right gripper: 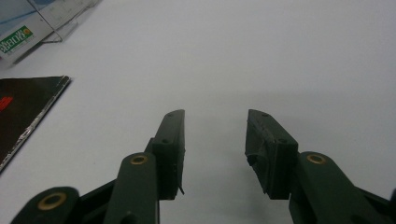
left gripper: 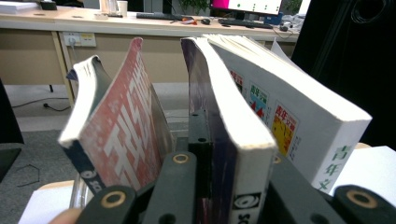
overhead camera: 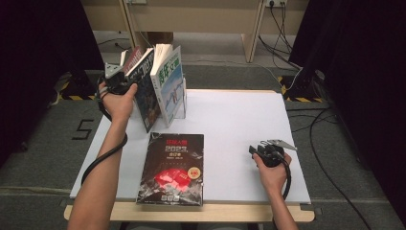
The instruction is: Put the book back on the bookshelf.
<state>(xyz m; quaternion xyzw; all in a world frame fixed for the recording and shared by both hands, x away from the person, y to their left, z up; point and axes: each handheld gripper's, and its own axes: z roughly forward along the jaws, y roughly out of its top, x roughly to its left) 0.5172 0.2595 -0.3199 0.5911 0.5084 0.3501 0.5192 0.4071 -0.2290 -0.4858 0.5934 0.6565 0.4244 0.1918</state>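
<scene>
Three books stand leaning in a row at the table's back left: a red-covered one [left gripper: 121, 135], a dark one [left gripper: 224, 154] and a thick white one [left gripper: 289, 121]. My left gripper [left gripper: 233, 140] is shut on the dark book's bottom edge, one jaw on each side of it. In the high view the left gripper [overhead camera: 128, 77] sits at the left of the dark book [overhead camera: 146, 93], with the white book [overhead camera: 170, 84] to its right. A black book [overhead camera: 174, 167] lies flat near the front edge. My right gripper [right gripper: 212, 121] rests open and empty over bare table, at the right [overhead camera: 258, 147].
A clear bookend stand [overhead camera: 183, 103] props the white book from the right. The white table top [overhead camera: 239, 124] has a wooden front edge. Desks, cables and dark curtains lie beyond the table. In the right gripper view the black book's corner [right gripper: 23, 112] is at the left.
</scene>
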